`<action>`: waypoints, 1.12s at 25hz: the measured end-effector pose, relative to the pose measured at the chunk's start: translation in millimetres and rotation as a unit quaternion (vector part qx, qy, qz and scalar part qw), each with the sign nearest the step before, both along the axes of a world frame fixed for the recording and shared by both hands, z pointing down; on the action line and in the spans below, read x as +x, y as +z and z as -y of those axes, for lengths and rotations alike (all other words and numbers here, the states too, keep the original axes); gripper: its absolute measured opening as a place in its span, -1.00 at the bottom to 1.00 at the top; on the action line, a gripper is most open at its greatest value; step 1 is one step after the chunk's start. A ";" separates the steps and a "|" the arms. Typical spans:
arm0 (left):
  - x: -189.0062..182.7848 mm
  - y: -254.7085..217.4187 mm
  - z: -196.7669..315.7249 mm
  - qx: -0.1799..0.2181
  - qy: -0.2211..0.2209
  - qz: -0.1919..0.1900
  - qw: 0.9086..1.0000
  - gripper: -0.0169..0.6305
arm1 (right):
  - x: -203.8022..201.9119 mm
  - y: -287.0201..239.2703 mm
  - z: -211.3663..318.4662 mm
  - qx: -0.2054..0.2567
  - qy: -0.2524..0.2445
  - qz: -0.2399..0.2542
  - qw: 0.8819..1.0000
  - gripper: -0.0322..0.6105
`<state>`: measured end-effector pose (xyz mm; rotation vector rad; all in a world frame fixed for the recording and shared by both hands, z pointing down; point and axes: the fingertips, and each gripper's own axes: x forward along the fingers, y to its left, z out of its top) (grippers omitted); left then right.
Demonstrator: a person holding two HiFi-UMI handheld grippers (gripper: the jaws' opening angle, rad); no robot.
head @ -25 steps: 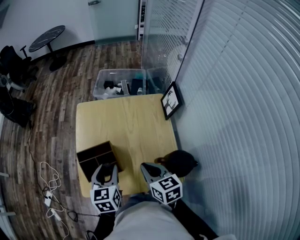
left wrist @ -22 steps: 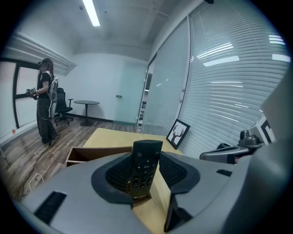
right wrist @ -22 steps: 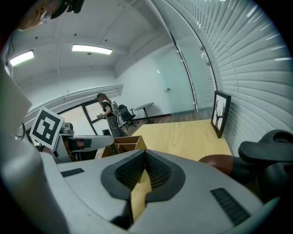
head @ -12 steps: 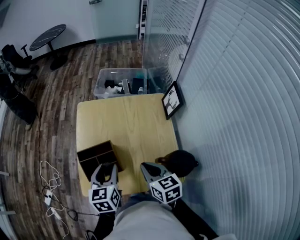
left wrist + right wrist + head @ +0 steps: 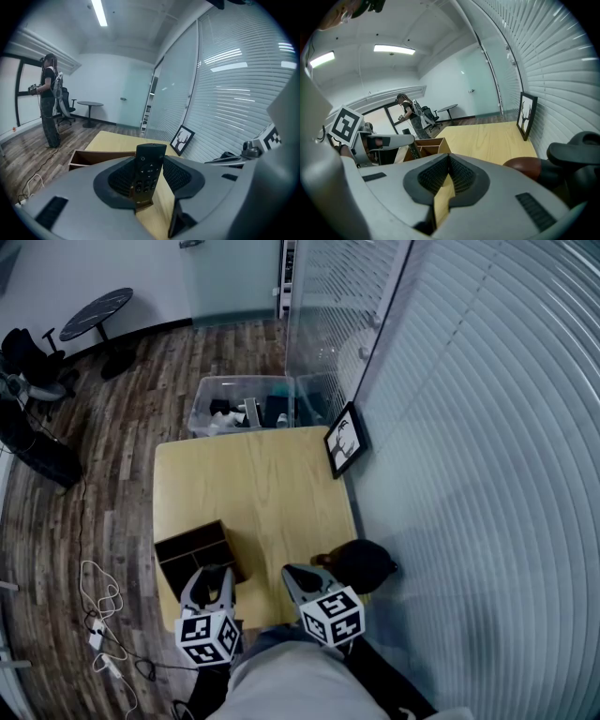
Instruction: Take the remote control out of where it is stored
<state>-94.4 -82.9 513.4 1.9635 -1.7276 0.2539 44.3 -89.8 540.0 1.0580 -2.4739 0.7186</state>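
At the table's (image 5: 258,484) near edge, the remote (image 5: 146,164) is held upright, pinched between the jaws of the left gripper (image 5: 149,172) with its buttons toward the camera. Its lower end is hidden behind the jaws, so it cannot be told whether it is clear of the box (image 5: 86,158) just beyond it. From the head view the remote is hardly made out against the dark box and the gripper above it. The right gripper (image 5: 449,174) is seen with its jaws pressed together and nothing between them, held beside the left one over the table edge. A dark rounded thing (image 5: 363,562) lies at the table's near right corner; its kind cannot be told, and it is partly cut off by the gripper body in the right gripper view. A framed picture (image 5: 343,441) is leaned against the blinds (image 5: 487,427) at the far right edge. Beyond the table a clear bin (image 5: 202,399) of small items is set on the floor, cables (image 5: 98,615) are strewn to the left, and a person (image 5: 49,105) is seen standing far off.
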 end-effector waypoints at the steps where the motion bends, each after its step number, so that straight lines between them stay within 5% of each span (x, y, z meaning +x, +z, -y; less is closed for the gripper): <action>1: -0.1 -0.6 -0.1 0.000 0.000 -0.001 1.000 -0.37 | 0.1 -0.3 0.1 0.000 0.000 0.000 1.000 -0.89; 28: 4.9 -10.4 -4.1 0.010 -0.004 -0.027 1.000 -0.37 | 3.4 3.5 -2.8 0.009 -0.012 -0.024 1.000 -0.89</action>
